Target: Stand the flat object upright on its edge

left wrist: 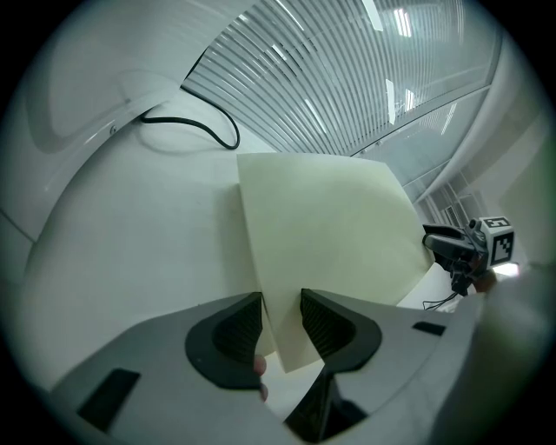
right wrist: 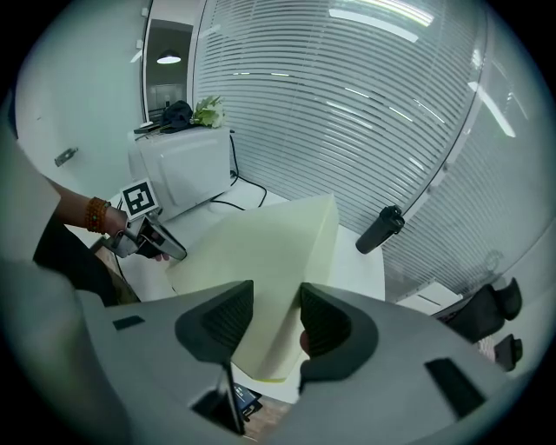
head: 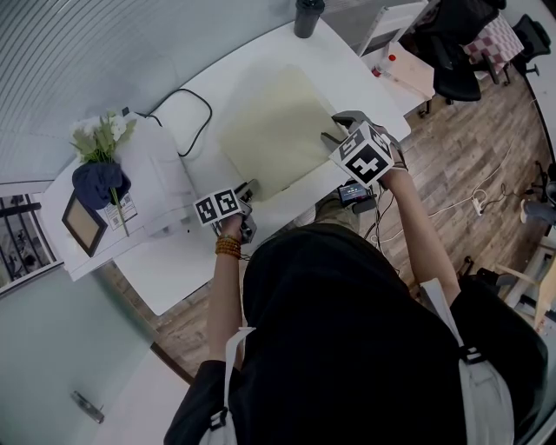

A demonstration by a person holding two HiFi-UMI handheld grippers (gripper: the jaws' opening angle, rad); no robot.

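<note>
A pale yellow flat foam board [head: 274, 130] lies over the middle of the white table [head: 174, 278], tilted, with both grippers at its near edge. My left gripper [head: 252, 193] has the board's near left corner [left wrist: 287, 261] between its pads [left wrist: 243, 326] and is shut on it. My right gripper [head: 334, 130] is shut on the near right corner [right wrist: 269, 261], with the board's thick edge between its pads [right wrist: 321, 317]. In the left gripper view the right gripper [left wrist: 465, 248] shows beyond the board's far side. The left gripper [right wrist: 143, 235] shows likewise in the right gripper view.
A black tumbler [head: 307, 16] stands at the table's far edge. A black cable [head: 195, 109] loops left of the board. A white box [head: 148, 187] on the left carries flowers [head: 104, 139] and a picture frame [head: 83, 222]. A black chair [head: 456, 52] and wooden floor [head: 469, 156] lie right.
</note>
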